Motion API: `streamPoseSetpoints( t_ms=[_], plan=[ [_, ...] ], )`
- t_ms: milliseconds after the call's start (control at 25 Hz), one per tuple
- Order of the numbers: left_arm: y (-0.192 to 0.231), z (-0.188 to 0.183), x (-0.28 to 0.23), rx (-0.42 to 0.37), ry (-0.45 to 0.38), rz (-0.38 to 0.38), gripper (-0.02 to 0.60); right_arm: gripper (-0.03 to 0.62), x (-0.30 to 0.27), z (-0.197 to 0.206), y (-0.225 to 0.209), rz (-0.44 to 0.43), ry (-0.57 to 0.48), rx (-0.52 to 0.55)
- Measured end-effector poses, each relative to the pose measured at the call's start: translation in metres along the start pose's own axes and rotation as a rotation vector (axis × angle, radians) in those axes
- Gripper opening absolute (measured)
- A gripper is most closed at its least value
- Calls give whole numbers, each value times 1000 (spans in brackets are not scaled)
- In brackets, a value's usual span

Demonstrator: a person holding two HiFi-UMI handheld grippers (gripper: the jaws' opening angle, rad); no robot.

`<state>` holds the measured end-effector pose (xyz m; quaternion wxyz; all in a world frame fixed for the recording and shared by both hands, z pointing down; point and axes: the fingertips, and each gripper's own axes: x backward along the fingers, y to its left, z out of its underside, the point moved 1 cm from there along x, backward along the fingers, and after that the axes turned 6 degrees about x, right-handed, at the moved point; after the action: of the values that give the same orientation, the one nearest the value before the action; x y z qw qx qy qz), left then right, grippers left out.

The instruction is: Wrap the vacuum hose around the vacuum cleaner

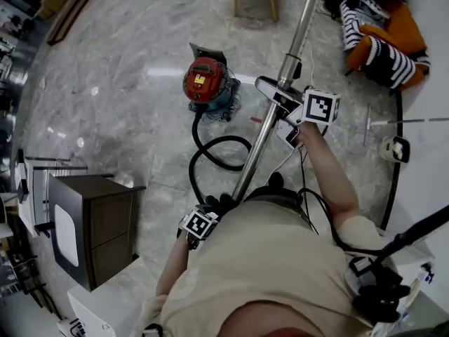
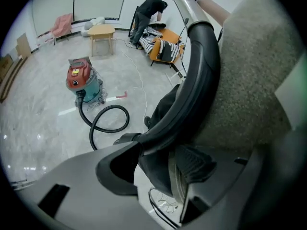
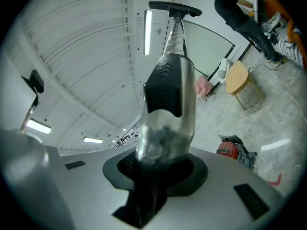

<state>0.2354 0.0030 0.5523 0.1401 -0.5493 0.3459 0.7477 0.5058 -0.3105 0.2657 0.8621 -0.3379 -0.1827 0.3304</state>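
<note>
Inside left claw (image 2: 159, 156), hose handle (image 2: 204, 71) pinched — right claw (image 3: 157, 172) pinching metal wand (image 3: 166, 123), vacuum cleaner (image 1: 205, 81) apart.

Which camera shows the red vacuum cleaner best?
The left gripper view: the vacuum cleaner stands whole, side on, red top over teal body, with the hose looping from it. The head view shows it from above, mostly its red lid. The right gripper view shows only a small part.

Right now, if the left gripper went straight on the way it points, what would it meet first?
Past the hose handle that the left gripper clamps, probably the person's shoe; depth unclear.
</note>
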Motion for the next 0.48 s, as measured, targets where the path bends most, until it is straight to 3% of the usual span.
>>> streamPoseSetpoints(
  t_ms=[240,480],
  plan=[
    [-36,-39,-11,130,-21,-40,241,94,3,-23,-39,-77,82,-63],
    [-40,-64,-6,243,-82,-89,239,101,-19,-38,-50,-127,148,-63]
  ],
)
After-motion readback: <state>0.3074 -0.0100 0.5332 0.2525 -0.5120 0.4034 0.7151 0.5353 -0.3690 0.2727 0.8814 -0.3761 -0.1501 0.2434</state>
